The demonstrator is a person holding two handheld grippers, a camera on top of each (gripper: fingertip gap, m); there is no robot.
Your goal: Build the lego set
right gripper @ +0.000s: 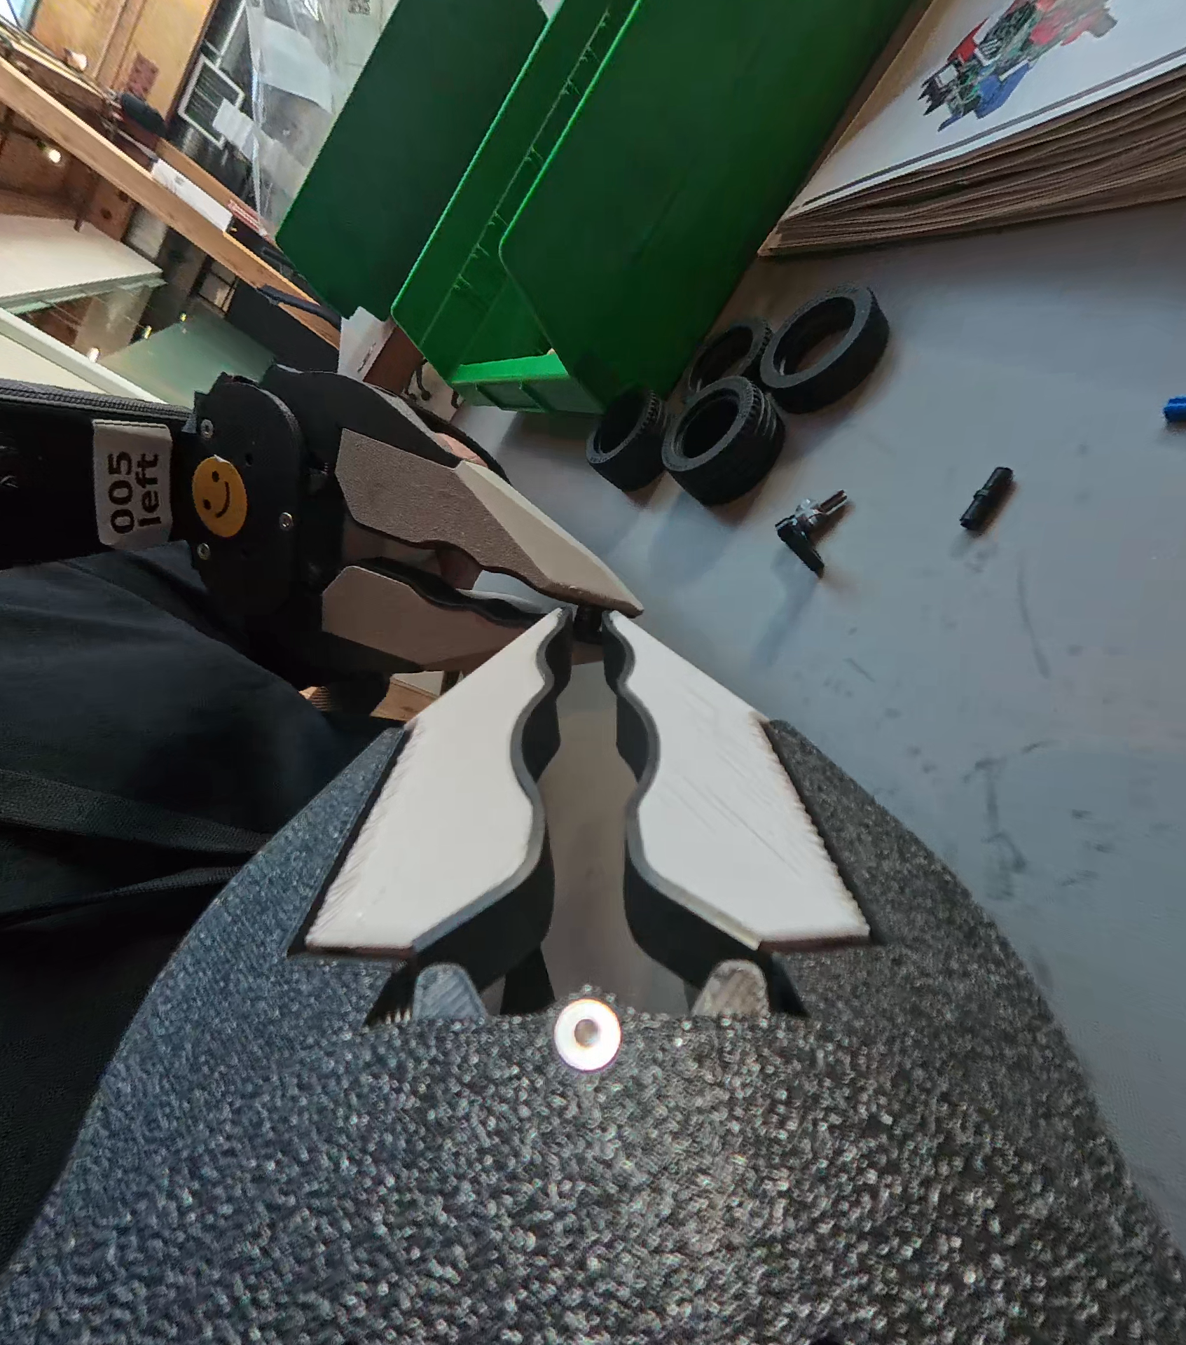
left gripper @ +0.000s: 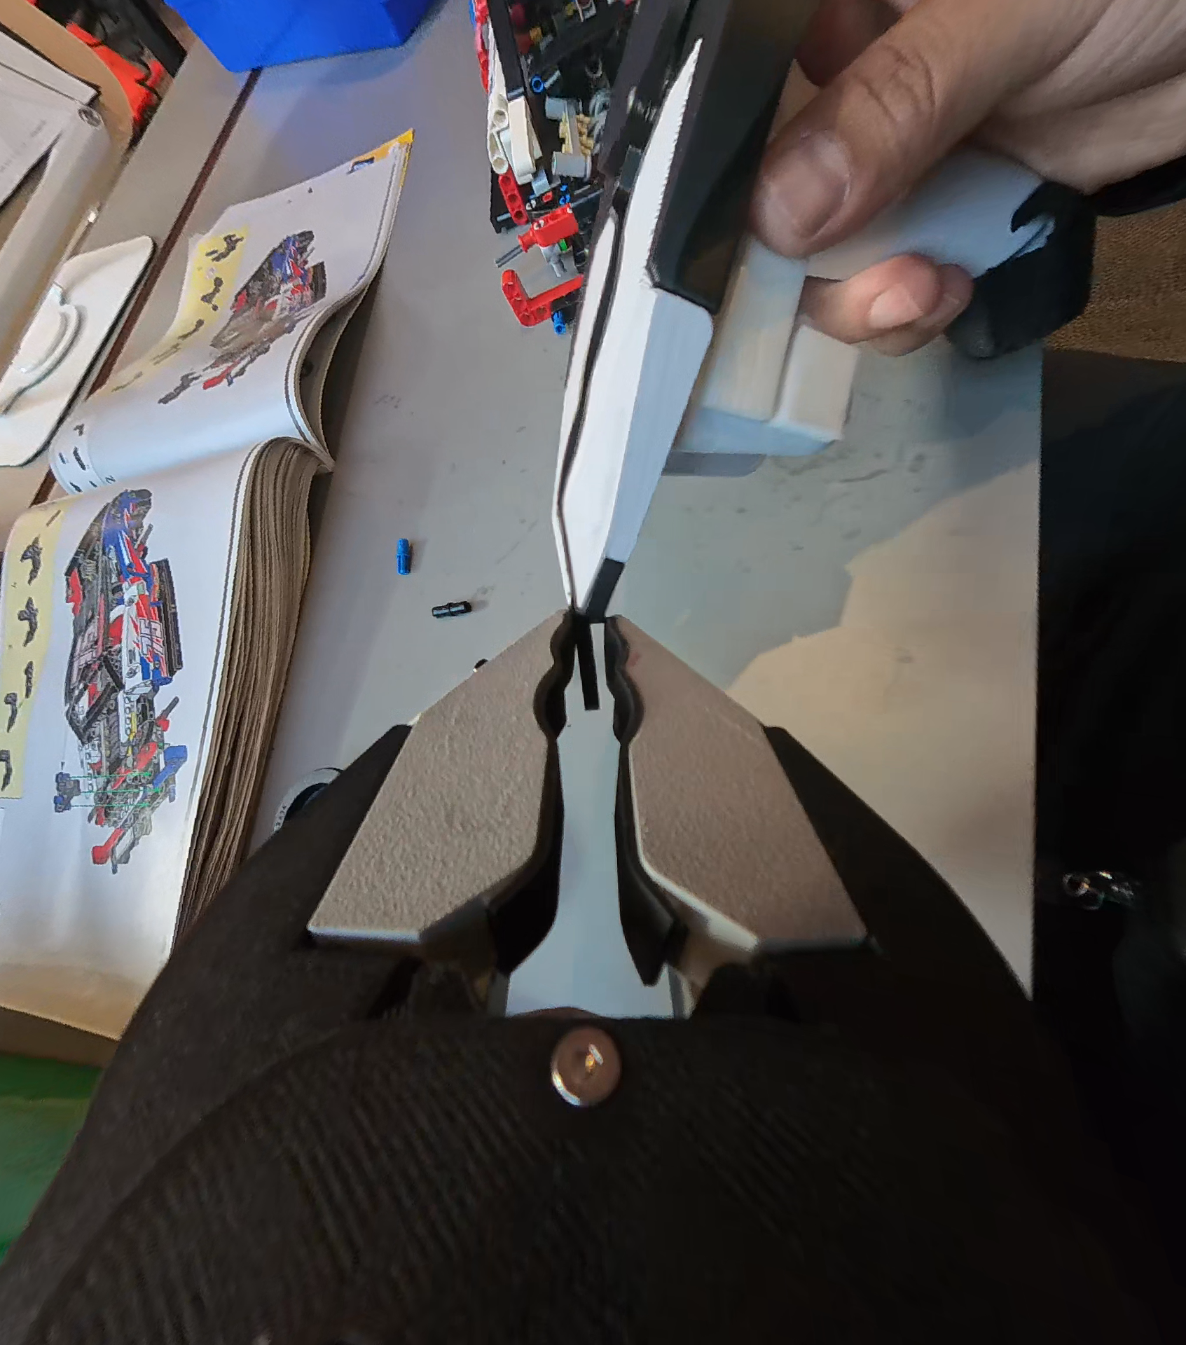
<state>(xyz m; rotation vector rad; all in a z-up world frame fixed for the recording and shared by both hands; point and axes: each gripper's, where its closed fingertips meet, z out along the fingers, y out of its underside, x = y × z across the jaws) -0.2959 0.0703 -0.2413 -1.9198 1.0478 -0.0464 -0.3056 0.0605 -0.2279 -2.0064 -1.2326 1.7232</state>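
Left gripper [left gripper: 586, 626] is clamped on a small black piece [left gripper: 590, 673], right of the open manual [left gripper: 138, 655]; right gripper [right gripper: 584, 619] pinches its other end. Likely light, rigid, slippery: grip squarely mid-length. Only the right wrist view shows the tyres [right gripper: 721, 437], past the manual's edge.

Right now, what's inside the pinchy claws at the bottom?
A thin black piece stands between the left gripper tips. The right gripper pinches its top. Its upper end is hidden.
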